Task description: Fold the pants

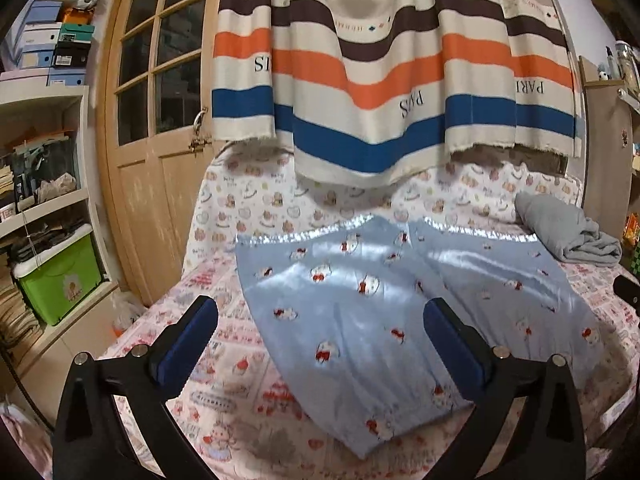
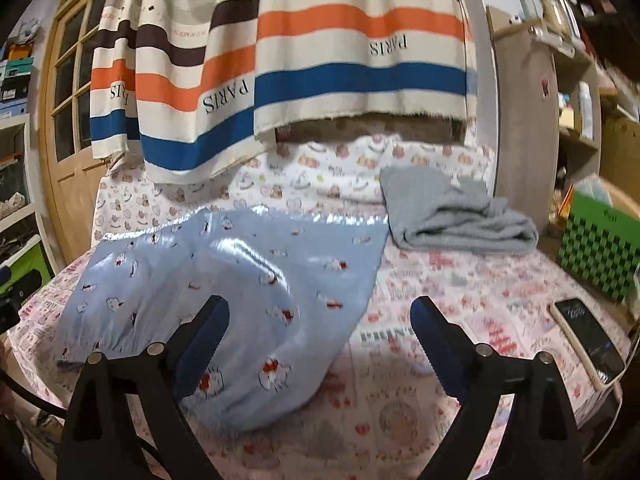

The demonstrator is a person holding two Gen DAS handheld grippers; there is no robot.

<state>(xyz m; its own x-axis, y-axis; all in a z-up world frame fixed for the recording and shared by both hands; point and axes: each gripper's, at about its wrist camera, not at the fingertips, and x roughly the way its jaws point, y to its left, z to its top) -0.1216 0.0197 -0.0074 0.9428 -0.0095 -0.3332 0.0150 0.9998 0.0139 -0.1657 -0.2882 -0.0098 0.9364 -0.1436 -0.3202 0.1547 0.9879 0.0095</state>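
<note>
The light blue pants printed with small cartoon cats lie spread flat on the bed, waistband toward the camera and the two legs reaching away toward the shiny hems at the far side. In the right wrist view the same pants cover the left half of the bed.

The left tongs hang over the waist end, spread wide with nothing between them; the left finger is over the bedsheet, the right one over the pants. The right tongs are likewise spread wide and empty, their left finger over the pants' right edge, the right one over bare sheet.

A crumpled grey garment lies at the far right of the bed, just beside the pants. A phone rests near the bed's right edge. A striped curtain hangs behind, beside a wooden door.
</note>
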